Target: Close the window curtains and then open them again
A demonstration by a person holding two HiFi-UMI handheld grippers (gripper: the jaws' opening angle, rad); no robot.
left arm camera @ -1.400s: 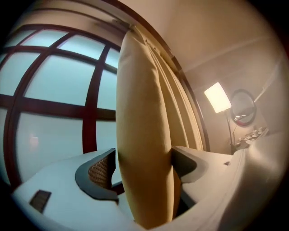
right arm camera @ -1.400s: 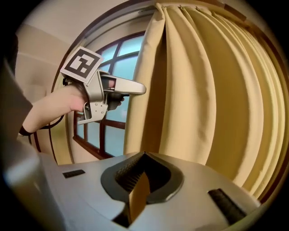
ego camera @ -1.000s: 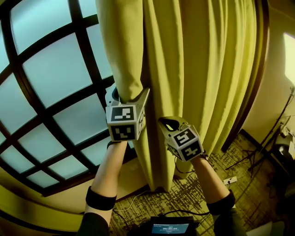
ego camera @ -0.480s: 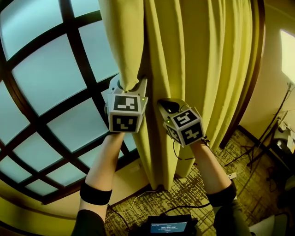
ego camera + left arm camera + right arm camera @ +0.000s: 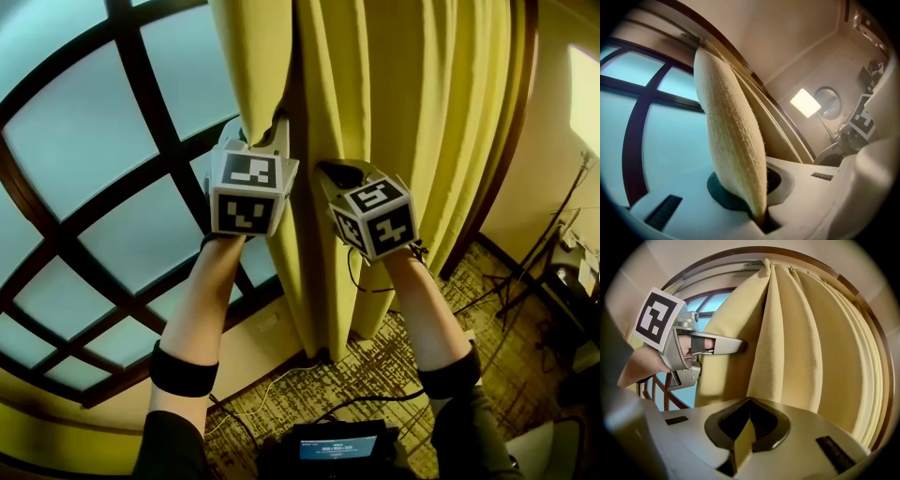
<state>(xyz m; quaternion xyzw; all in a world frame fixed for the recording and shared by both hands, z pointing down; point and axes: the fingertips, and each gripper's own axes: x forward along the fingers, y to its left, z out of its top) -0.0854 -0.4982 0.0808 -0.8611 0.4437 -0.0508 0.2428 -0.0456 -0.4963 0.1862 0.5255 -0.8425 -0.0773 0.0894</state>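
From the head view, the yellow curtain point(image 5: 403, 112) hangs bunched up at the right side of the window point(image 5: 94, 141). Most of the glass is bare. The left gripper point(image 5: 258, 141) is up at the curtain's left edge. The right gripper point(image 5: 336, 173) is just beside it on the right, with its nose in a fold. A patterned carpet point(image 5: 394, 375) lies far below.

In the left gripper view, the jaws have just been closing, and now they pinch the curtain's edge point(image 5: 733, 140). The cloth stands up from between them like a thick roll. The window is on the left and a bright light point(image 5: 805, 102) glows far off on the right.

In the right gripper view, the jaws are pressed together on a thin flap of the curtain point(image 5: 743, 446). The rest of the curtain hangs in long folds ahead. At the left, a hand point(image 5: 642, 362) holds the left gripper point(image 5: 740, 346), whose tip touches the cloth.
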